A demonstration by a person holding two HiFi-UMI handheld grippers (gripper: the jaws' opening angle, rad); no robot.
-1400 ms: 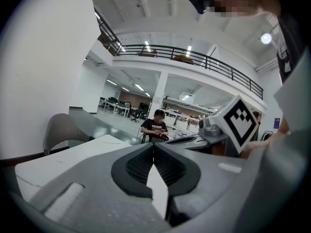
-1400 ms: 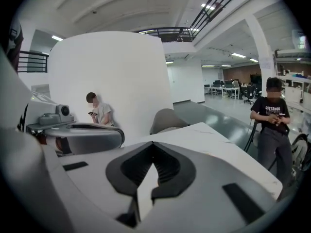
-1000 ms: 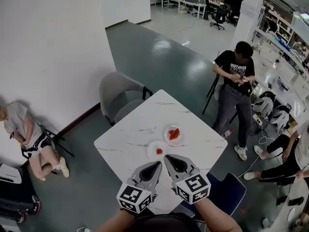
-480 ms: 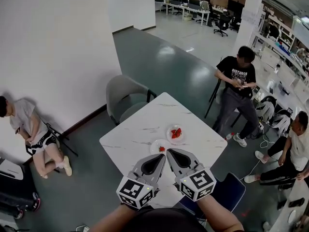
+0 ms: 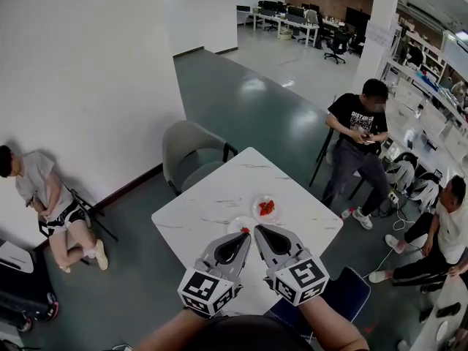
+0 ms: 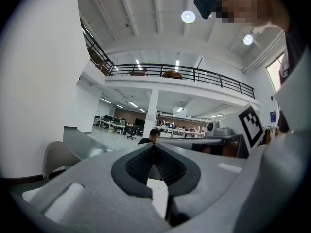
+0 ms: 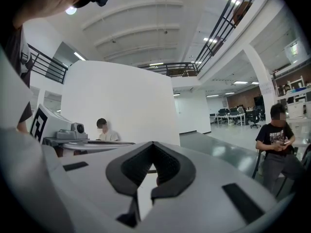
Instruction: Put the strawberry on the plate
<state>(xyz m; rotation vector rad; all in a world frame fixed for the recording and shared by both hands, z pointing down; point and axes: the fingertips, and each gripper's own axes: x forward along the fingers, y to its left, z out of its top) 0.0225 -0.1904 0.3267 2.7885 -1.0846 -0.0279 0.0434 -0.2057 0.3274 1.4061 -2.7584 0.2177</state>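
Observation:
On the white marble table (image 5: 219, 189) stand two small white plates. The farther plate (image 5: 256, 209) holds cut strawberries (image 5: 267, 208). The nearer plate (image 5: 235, 223) carries one strawberry (image 5: 245, 230), partly hidden behind my gripper tips. My left gripper (image 5: 246, 234) and right gripper (image 5: 257, 227) hang side by side over the table's near edge, both shut with nothing in them. In the left gripper view the left gripper (image 6: 153, 145) has its jaws together and empty. In the right gripper view the right gripper (image 7: 152, 143) shows the same.
A grey chair (image 5: 191, 148) stands at the table's far left side and a blue chair (image 5: 344, 291) at its near right. One person (image 5: 362, 145) stands beyond the table's right corner. Another person (image 5: 44, 196) sits by the left wall, a third (image 5: 446, 225) at the right edge.
Both grippers have crept forward and up, so their tips now cover part of the nearer plate. The view has shifted a little. Jaws stayed shut.

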